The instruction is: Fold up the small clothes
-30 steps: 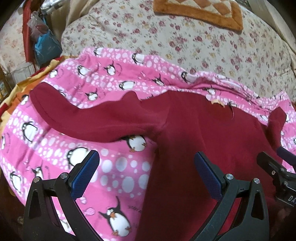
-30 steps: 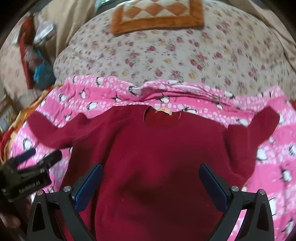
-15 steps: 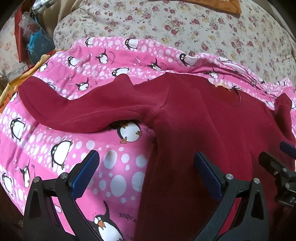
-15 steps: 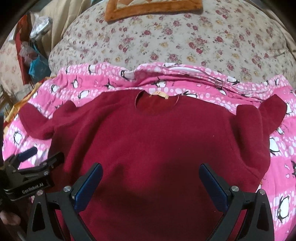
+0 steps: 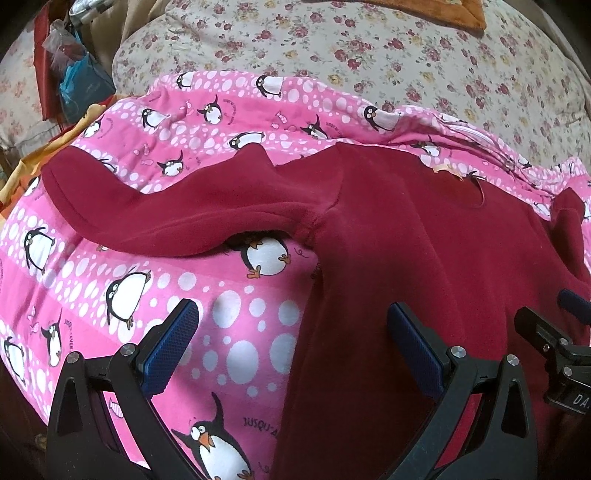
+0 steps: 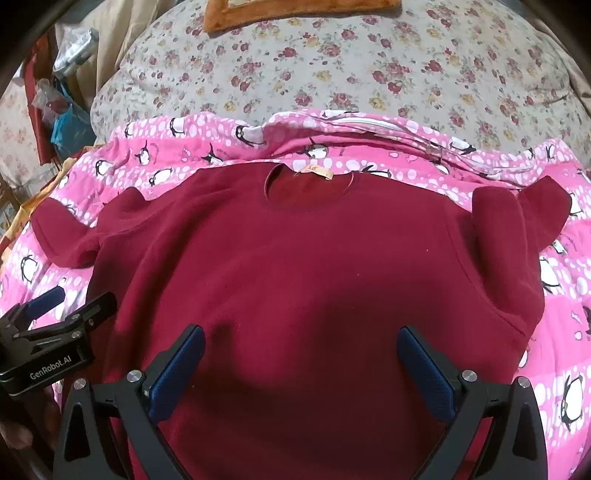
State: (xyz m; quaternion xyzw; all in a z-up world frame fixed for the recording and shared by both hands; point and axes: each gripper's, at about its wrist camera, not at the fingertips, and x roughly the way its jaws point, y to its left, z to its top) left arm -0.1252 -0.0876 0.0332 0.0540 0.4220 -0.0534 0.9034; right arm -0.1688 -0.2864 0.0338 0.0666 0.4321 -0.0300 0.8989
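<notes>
A dark red fleece sweater [image 6: 306, 280] lies flat, front up, on a pink penguin blanket [image 6: 565, 291], neck hole with a tan label [image 6: 316, 172] at the far side. Its left sleeve [image 5: 177, 218] stretches out to the left; its right sleeve [image 6: 517, 236] is bent up. My left gripper [image 5: 291, 343] is open and empty over the sweater's left edge below the armpit. My right gripper [image 6: 301, 363] is open and empty over the lower middle of the sweater. Each gripper also shows in the other's view, the left one [image 6: 55, 314] and the right one [image 5: 554, 332].
Beyond the blanket lies a floral quilt [image 6: 369, 66] with an orange patchwork mat [image 6: 295, 11] on it. Bags and clutter [image 5: 74, 77] stand at the far left beside the bed. The blanket's near edge drops off at the lower left.
Both views have shifted a little closer and lower over the sweater. Both grippers stay open. The sweater has not moved.
</notes>
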